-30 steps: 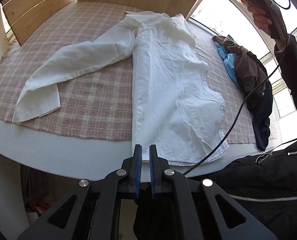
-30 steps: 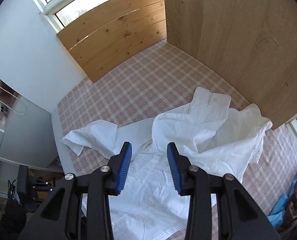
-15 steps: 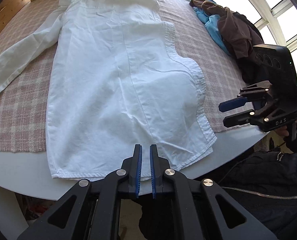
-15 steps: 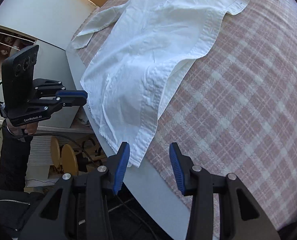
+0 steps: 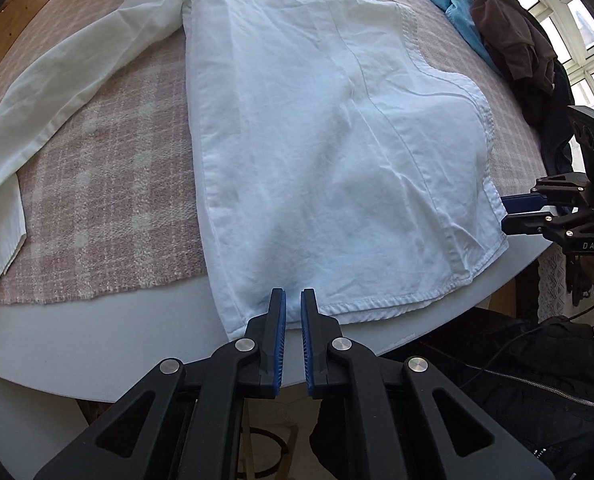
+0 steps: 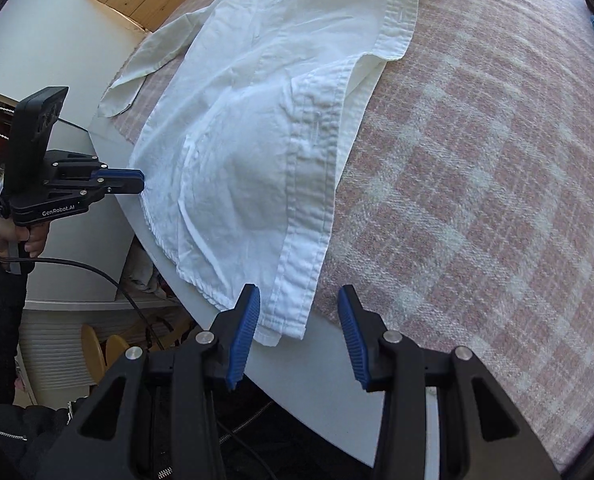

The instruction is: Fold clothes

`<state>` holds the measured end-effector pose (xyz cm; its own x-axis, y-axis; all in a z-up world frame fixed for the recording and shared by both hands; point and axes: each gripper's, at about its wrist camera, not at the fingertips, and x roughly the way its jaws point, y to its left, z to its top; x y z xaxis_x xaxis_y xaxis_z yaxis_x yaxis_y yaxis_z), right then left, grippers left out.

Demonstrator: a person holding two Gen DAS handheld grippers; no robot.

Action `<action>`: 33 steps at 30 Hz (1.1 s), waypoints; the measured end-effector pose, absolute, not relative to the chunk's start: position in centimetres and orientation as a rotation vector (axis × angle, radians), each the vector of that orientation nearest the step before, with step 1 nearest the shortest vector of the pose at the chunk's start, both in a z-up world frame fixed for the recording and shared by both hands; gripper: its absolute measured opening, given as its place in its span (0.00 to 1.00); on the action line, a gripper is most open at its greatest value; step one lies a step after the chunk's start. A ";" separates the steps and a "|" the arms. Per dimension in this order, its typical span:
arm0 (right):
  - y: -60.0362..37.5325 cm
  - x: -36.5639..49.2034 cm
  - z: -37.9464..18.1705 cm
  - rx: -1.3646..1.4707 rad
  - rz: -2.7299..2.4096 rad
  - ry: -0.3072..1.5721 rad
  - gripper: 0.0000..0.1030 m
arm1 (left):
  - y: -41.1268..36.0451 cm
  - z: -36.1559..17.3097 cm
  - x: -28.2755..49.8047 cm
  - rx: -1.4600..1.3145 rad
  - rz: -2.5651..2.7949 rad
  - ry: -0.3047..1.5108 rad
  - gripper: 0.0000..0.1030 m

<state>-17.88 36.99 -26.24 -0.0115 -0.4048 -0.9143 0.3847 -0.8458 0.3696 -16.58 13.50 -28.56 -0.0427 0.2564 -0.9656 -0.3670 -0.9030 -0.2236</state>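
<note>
A white long-sleeved shirt lies flat on the plaid cloth, its hem at the near table edge and one sleeve stretched out to the left. My left gripper hovers just at the middle of the hem, shut with only a thin slit and nothing in it; the right wrist view shows the left gripper at the hem's edge. My right gripper straddles the shirt's button-band corner. Its jaws are closing, but the pads stand clear of the cloth. The left wrist view has the right gripper beside that corner.
A pink plaid cloth covers the round white table. A heap of brown, blue and dark clothes sits at the far right by the window. A person in a dark zipped jacket stands at the table's near edge.
Both grippers came down to the shirt's hem. The right one swung from above the collar to the hem's right corner, and its jaws narrowed a little. The left stayed shut.
</note>
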 end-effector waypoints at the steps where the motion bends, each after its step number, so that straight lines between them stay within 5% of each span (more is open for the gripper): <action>1: 36.9 -17.6 -26.3 1.735 -1.911 -0.046 0.11 | 13.2 -28.5 -16.6 -1.813 1.996 0.125 0.07; 9: 37.9 -15.7 -25.1 1.717 -1.890 -0.358 0.06 | 11.4 -28.6 -16.4 -1.755 1.959 0.130 0.06; 13: 37.6 -15.9 -26.7 1.890 -2.014 -0.089 0.13 | 10.7 -26.9 -16.4 -1.737 2.022 0.198 0.05; 18: 38.3 -13.6 -22.3 1.795 -2.094 0.006 0.17 | 13.2 -23.6 -16.4 -1.568 2.008 0.169 0.10; 23: 36.1 -15.9 -20.7 1.630 -2.193 -0.104 0.17 | 16.5 -26.0 -19.4 -1.569 1.947 0.121 0.12; 26: 33.5 -17.0 -23.0 1.671 -2.167 -0.074 0.17 | 15.2 -28.7 -19.5 -1.675 1.980 0.280 0.05; 33: 35.6 -13.6 -23.3 1.729 -2.028 -0.208 0.21 | 12.0 -24.7 -18.2 -1.593 2.037 0.144 0.08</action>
